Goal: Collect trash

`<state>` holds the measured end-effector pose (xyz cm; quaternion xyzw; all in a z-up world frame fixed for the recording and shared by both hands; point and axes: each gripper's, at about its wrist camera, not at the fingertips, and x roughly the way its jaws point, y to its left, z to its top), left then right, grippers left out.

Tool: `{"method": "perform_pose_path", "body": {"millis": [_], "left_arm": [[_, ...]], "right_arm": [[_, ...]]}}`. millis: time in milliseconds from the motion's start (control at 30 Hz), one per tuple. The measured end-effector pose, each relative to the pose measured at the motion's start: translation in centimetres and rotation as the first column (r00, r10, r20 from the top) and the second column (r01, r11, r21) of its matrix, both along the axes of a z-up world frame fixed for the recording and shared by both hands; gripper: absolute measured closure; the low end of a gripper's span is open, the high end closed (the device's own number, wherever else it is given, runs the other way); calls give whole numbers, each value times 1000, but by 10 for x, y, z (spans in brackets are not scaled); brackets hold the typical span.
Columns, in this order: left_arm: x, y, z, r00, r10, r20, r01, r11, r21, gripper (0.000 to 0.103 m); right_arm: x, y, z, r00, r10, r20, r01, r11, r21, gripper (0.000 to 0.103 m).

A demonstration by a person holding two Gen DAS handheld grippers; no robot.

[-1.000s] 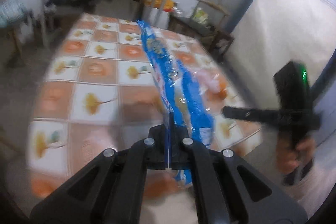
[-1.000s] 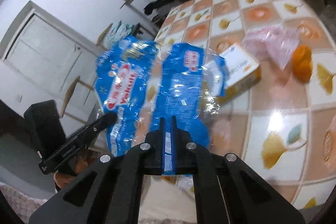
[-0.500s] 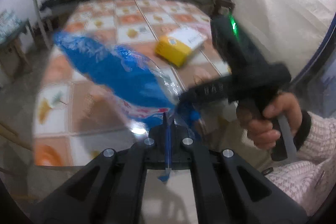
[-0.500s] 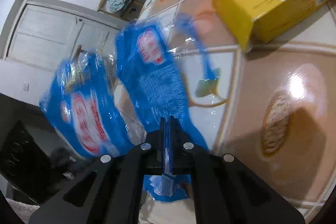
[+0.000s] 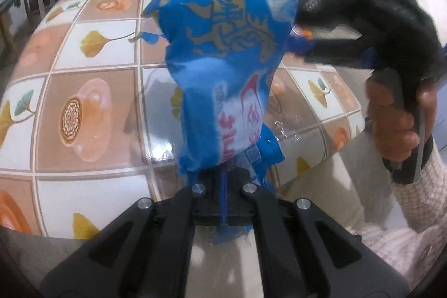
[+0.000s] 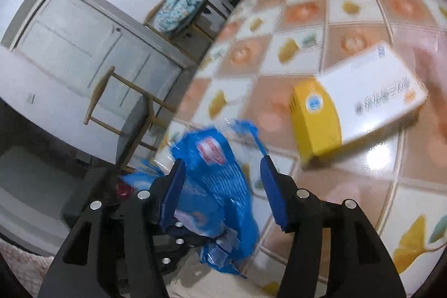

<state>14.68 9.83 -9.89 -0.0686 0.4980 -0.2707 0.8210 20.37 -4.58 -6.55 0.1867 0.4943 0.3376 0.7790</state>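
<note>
In the left wrist view my left gripper (image 5: pixel 223 186) is shut on the lower end of a crumpled blue snack wrapper (image 5: pixel 229 60), which stands up over the tiled table (image 5: pixel 89 108). A second blue wrapper (image 6: pixel 220 186) hangs loose between the blue pads (image 6: pixel 273 194) of my right gripper (image 6: pixel 223 186), whose jaws are opening. Its lower end bunches near the left gripper (image 6: pixel 173 242) below; I cannot tell if it is pinched there. A hand (image 5: pixel 391 124) holds the right gripper (image 5: pixel 313 30) close on the right.
A yellow and white box (image 6: pixel 357 102) lies on the table beyond the right gripper. Off the table's left edge stand a wooden chair (image 6: pixel 123 108) and a white door (image 6: pixel 83 52). A pale knitted sleeve (image 5: pixel 405 236) is at the lower right.
The right jaws have spread off the blue wrapper they pinched. The left gripper has sunk towards the table's near edge with its wrapper, and the two grippers have come close together.
</note>
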Motion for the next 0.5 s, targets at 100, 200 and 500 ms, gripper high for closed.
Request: {"method": "perform_pose_path", "body": {"millis": [100, 200, 500], "left_arm": [[3, 7, -3, 1000, -4, -13, 4, 999, -35, 103], [2, 11, -1, 1000, -23, -10, 23, 998, -51, 103], [-2, 23, 0, 1000, -3, -12, 1, 993, -115, 103]], "right_arm": [[-1, -5, 26, 997, 26, 73, -32, 996, 85, 44], [6, 9, 44, 991, 76, 112, -86, 993, 86, 44], [59, 72, -24, 961, 210, -178, -232, 966, -113, 72]]}}
